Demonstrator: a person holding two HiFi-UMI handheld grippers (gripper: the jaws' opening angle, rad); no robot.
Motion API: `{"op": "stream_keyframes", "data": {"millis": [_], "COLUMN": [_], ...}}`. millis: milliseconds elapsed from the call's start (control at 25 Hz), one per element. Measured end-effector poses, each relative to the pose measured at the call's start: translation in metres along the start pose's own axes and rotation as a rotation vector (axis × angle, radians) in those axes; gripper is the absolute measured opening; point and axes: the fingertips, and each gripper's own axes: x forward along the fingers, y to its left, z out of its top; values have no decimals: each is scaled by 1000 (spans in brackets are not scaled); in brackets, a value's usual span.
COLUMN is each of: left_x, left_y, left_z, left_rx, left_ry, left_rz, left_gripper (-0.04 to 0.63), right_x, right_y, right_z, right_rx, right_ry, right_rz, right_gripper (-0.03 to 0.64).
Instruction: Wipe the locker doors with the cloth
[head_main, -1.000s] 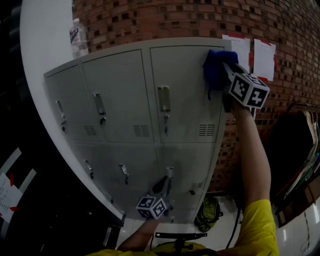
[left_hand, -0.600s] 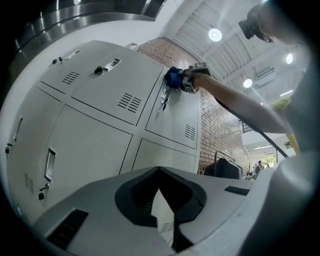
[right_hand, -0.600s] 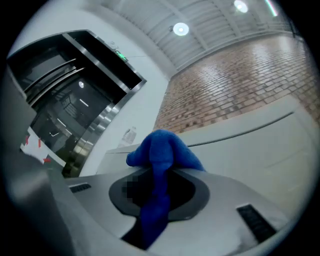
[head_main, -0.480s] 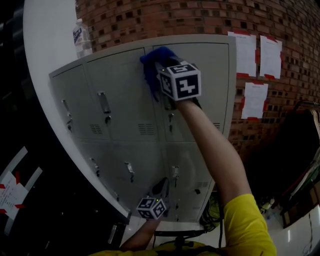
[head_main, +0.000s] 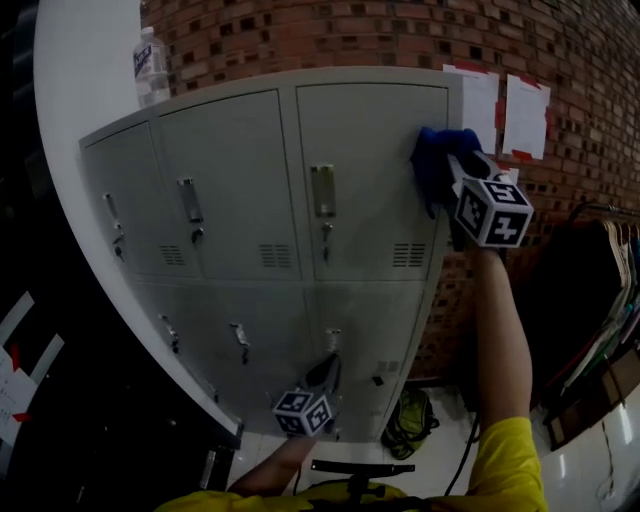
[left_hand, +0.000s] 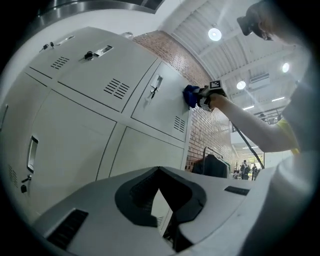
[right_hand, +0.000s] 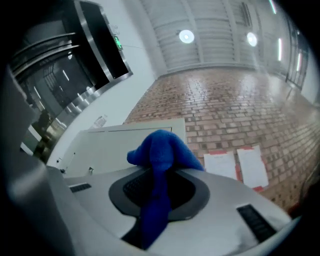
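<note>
Brick wall (head_main: 350, 30) rises behind a grey bank of lockers (head_main: 250, 200), two rows of three doors, with a bottle (head_main: 150, 65) on top and papers (head_main: 525, 115) taped to the bricks at the right. By the upper right door's right edge, the right gripper (head_main: 458, 172) holds a blue cloth (head_main: 437, 165) against the metal. The right gripper view shows its jaws clamped on the cloth (right_hand: 160, 165), which bunches above the tips and hangs down between them. Low in the head view, the left gripper (head_main: 328, 365) points at the bottom row. Its own view shows the jaws closed tip to tip with nothing between them. That view alone shows the cloth (left_hand: 192, 96) side-on against the door, and a clothes rack (left_hand: 210, 162) by the wall (ceiling lights show only in the gripper views).
</note>
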Motion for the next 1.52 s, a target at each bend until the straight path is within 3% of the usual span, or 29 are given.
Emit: {"op": "stream_keyframes", "data": {"millis": [160,440,560,680,800,1000,1120,1200,1280,1520], "left_x": [4,-15,-24,-27,-25,-3,13,17,17,-12], "left_y": [-23,-5,7,8,3,-14,-27,-35,-38,-18], "left_z": [3,-1,-2,-2,-6,-16,-16,-12,-9,-9], "left_rx": [-22,11,4,-15,-24,-59,-54,-58,-44,-26], "left_ry": [-8,-11,-19,-24,-8,15,8,-2,-5,2], "left_rz": [-37,32,59,65,50,-19,-65,-76,-80,10], "left_gripper": [-8,-8,-8,-8,-8,-8,-8,-8,-8,-8], "right_x": [18,73,86,73,36,-22,-23,-19,-10,38], "right_y": [28,197,240,224,162,37,18,23,51,200], "right_z": [-5,-14,-18,-13,-15,-56,-79,-78,-76,-73], "right_rx": [71,163,135,151,147,132,187,211,216,276], "right_ry": [-2,35,53,21,6,67,90,73,77,89], "right_rz": [65,375,422,418,347,131,130,139,207,480], "right_gripper": [71,71,71,71,71,71,71,71,71,71]}}
